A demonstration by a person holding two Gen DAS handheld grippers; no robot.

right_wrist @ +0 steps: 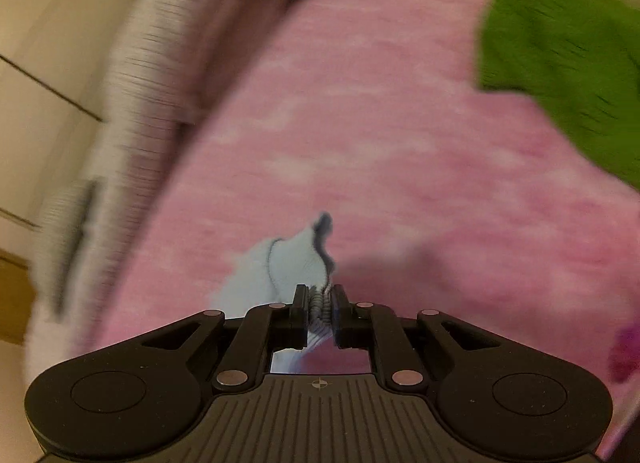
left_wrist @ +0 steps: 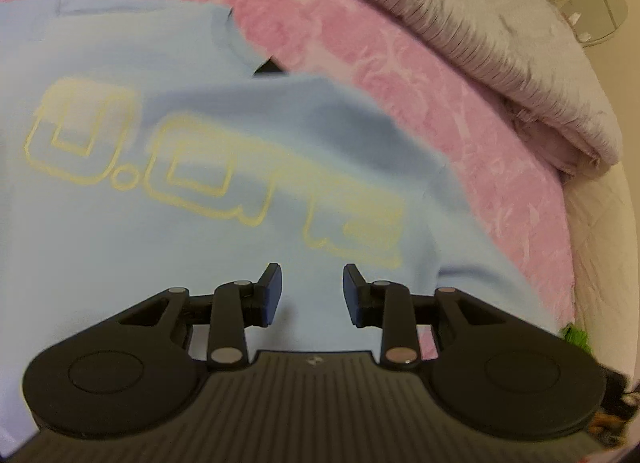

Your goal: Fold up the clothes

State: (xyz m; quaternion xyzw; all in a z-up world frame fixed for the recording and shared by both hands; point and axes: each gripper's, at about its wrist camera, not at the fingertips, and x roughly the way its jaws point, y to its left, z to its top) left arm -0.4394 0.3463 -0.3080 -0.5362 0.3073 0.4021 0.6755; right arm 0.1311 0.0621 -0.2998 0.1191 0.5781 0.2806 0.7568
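Note:
A light blue T-shirt (left_wrist: 168, 199) with pale yellow outlined letters lies spread on a pink bedcover (left_wrist: 460, 135), collar toward the far side. My left gripper (left_wrist: 312, 295) hovers just above the shirt's chest, open, nothing between its fingers. In the right wrist view a bunched edge of the same light blue fabric (right_wrist: 296, 263) sticks up from between the fingers, and my right gripper (right_wrist: 320, 303) is shut on it above the pink bedcover (right_wrist: 380, 143). That view is motion-blurred.
A grey-lilac ribbed blanket (left_wrist: 500, 43) is heaped along the far edge of the bed, seen also as the blanket (right_wrist: 152, 55) at left. A green garment (right_wrist: 568, 63) lies at the far right. Cream cabinet doors (right_wrist: 48, 63) stand beyond the bed.

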